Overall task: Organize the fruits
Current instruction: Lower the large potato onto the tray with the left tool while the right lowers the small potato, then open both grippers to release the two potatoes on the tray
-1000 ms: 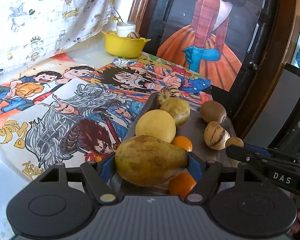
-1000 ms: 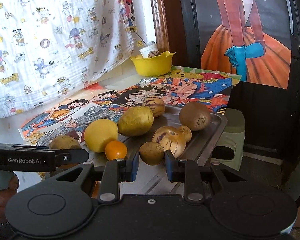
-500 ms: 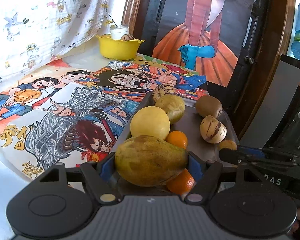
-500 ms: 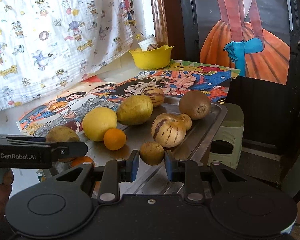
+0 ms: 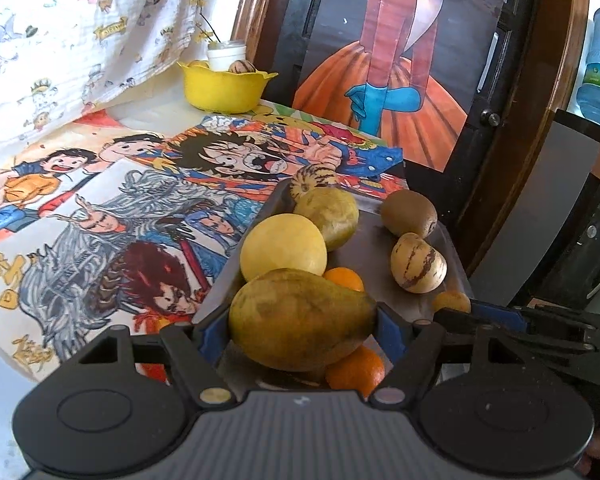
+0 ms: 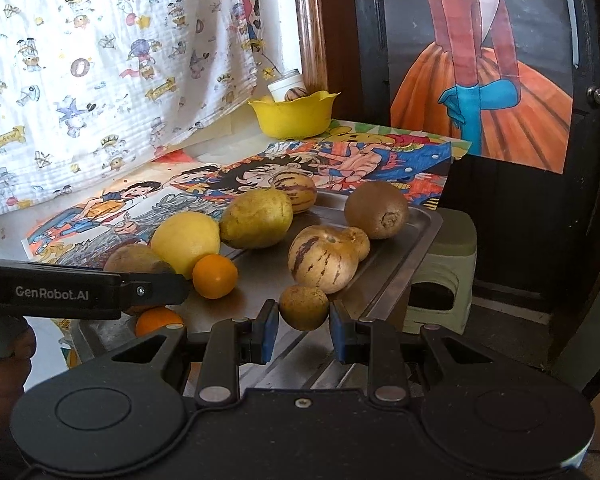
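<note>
The left claw (image 5: 302,322) is closed on a green-yellow pear (image 5: 300,318), held over the near end of the steel tray (image 6: 416,248). The right claw (image 6: 304,330) is clamped on a small brown fruit (image 6: 304,307) above the tray's near edge. On the tray are seen a lemon (image 6: 186,242), two oranges, a kiwi (image 6: 376,210) and striped melons. A yellow bowl (image 6: 294,114) stands far back on the counter (image 5: 152,114).

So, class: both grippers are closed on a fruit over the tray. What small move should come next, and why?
Probably lift both straight up a little. The left gripper clamps the big pear, which overlaps an orange; the right gripper pinches a small brown fruit just in front of the striped melon. Rising first should avoid nudging neighbours on the metal tray.
</note>
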A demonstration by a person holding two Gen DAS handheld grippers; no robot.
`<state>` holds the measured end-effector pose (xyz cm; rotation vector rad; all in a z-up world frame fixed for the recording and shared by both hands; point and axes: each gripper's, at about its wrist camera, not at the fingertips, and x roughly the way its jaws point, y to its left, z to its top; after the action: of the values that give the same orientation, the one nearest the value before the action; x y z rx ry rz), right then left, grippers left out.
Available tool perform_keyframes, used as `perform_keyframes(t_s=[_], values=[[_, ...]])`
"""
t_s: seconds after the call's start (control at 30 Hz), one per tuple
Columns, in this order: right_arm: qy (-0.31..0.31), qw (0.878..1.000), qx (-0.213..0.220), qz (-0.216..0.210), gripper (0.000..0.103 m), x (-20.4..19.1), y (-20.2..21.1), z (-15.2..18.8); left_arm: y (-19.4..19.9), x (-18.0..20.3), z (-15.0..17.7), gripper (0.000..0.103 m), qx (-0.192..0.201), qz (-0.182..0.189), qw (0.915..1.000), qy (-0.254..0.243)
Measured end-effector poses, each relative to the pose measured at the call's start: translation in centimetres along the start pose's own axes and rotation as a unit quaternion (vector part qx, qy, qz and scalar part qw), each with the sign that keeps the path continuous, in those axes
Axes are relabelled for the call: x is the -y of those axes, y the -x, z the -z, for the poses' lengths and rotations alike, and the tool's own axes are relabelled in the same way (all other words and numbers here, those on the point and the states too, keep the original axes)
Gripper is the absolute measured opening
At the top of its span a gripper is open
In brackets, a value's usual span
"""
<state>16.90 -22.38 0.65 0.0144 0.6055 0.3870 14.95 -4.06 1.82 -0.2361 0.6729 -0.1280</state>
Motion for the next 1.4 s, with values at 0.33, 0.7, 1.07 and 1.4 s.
perform_keyframes(t_s=[0.33, 0.7, 1.07, 1.4], values=[[0.006, 1.000, -0.005, 0.004, 0.029, 0.2, -0.4, 0.1, -0.7, -0.1, -0.2, 0.078, -0.013, 0.007, 0.9998, 0.011], [0.015, 1.000, -0.011, 0.003, 0.030, -0.3, -0.9, 0.2, -0.5, -0.6, 0.0, 0.078, -0.020, 0.008, 0.9995, 0.023], [0.017, 1.000, -0.015, 0.000, 0.029, -0.6, -1.1, 0.4, -0.5, -0.2, 0.2, 0.078, -0.026, 0.002, 0.9996, 0.011], [0.014, 1.000, -0.008, 0.001, 0.031, -0.5, -1.0, 0.5, -0.1, -0.6, 0.4, 0.080, -0.023, 0.007, 0.9994, 0.024]])
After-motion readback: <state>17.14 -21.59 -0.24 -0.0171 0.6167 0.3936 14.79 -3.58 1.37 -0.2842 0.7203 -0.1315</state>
